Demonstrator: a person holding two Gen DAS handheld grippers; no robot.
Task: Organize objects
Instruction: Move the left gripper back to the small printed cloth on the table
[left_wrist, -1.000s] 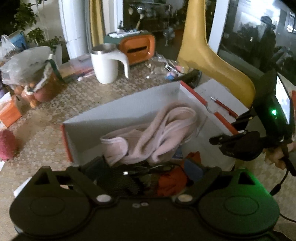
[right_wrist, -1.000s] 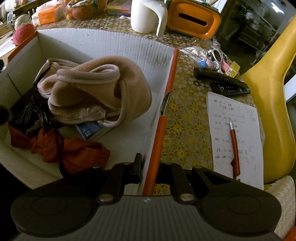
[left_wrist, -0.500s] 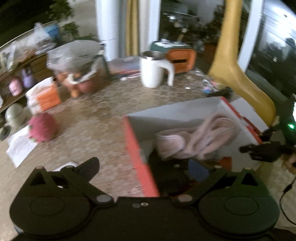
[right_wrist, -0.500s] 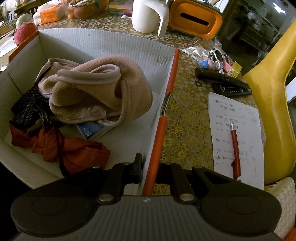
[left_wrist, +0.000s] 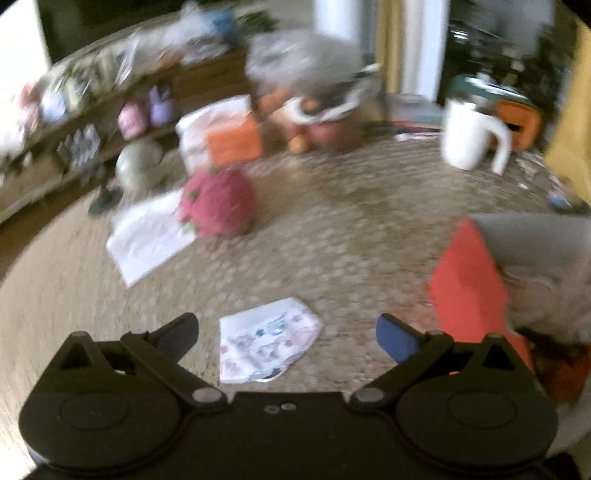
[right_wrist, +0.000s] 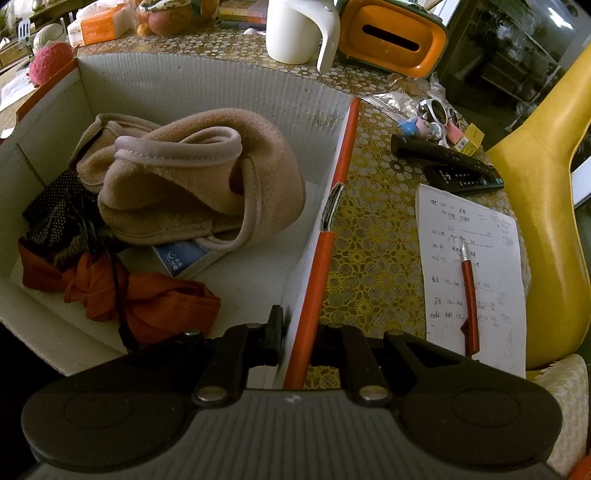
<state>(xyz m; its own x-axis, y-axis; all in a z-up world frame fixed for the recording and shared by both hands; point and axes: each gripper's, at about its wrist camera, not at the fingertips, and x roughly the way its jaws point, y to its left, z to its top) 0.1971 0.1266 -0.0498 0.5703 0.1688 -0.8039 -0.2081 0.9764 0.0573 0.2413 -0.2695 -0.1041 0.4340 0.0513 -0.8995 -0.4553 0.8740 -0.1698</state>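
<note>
An orange-and-white cardboard box holds a tan fleece wrap, an orange cloth, a black dotted item and a blue packet. My right gripper is shut on the box's right wall. My left gripper is open and empty, low over the table, with a small printed tissue packet lying between its fingers. The box's orange corner is to its right. The left wrist view is blurred.
A pink knitted ball lies on white paper. An orange-white carton, a fruit bag, a white mug and an orange tissue box stand further back. Remotes, a paper with a red pen and a yellow chair are right of the box.
My left gripper has swung left, out from over the box to the open table, and now has the tissue packet between its open fingers. My right gripper has kept its hold on the box wall.
</note>
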